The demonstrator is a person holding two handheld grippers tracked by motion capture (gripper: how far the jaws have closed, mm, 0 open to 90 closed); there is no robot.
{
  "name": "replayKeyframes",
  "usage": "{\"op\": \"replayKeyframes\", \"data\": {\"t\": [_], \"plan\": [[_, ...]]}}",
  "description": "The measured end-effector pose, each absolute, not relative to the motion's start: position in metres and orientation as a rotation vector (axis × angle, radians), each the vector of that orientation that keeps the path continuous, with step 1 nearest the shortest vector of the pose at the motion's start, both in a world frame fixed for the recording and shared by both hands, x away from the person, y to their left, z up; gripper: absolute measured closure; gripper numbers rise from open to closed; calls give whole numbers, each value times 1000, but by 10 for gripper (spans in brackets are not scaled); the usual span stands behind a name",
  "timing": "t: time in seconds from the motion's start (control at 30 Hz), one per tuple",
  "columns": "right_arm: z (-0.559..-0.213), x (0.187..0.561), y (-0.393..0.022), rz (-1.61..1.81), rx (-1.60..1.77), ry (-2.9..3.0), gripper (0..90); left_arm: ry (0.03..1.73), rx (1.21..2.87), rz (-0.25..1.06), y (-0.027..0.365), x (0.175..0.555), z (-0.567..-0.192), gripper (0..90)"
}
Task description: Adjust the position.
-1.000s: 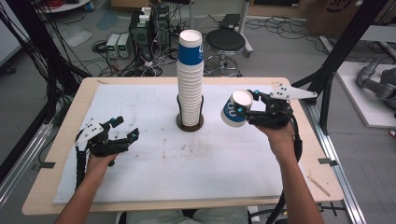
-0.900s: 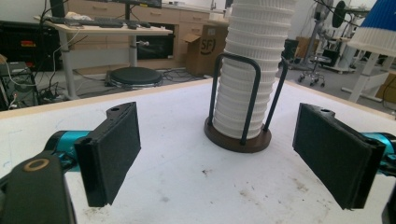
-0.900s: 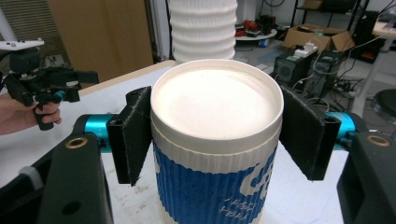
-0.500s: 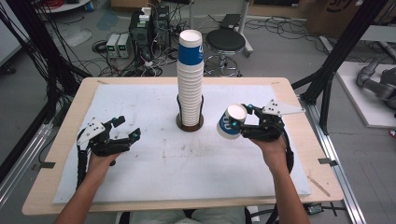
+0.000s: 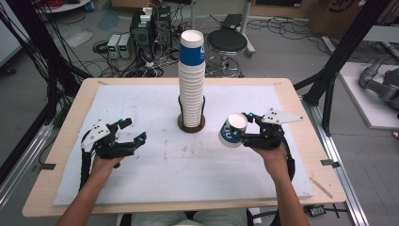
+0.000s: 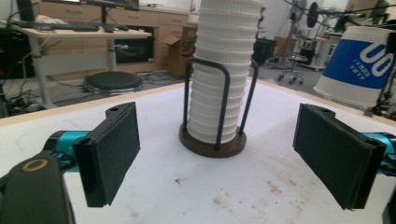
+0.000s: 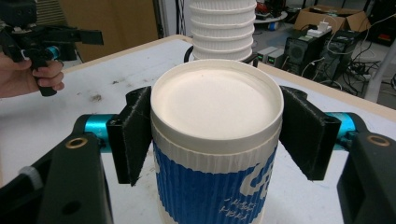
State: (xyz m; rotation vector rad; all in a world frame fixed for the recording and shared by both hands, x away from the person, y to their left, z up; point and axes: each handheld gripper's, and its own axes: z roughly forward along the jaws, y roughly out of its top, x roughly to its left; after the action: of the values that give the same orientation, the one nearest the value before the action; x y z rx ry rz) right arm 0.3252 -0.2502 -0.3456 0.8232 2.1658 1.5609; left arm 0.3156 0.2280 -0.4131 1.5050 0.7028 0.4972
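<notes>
A lab or research workshop — bare concrete floor strewn with loose cables, power supplies and black electronics boxes set straight on the ground. Black metal frame posts rising around a plain wooden table under a white mat. Beyond it a round black stool, cardboard boxes, a long bench with keyboards — no home furniture, no shop shelving.
</notes>
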Motion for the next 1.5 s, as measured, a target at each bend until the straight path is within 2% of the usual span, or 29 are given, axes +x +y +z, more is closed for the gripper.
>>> {"op": "replayKeyframes", "data": {"t": [0.5,1.5], "plan": [[-349,319,-231,1587,756,2222,313,611,1541,413,213,310,-410,146],[-357,312,-175,1709,581,2360,314,352,1640,247,134,298,-407,146]]}}
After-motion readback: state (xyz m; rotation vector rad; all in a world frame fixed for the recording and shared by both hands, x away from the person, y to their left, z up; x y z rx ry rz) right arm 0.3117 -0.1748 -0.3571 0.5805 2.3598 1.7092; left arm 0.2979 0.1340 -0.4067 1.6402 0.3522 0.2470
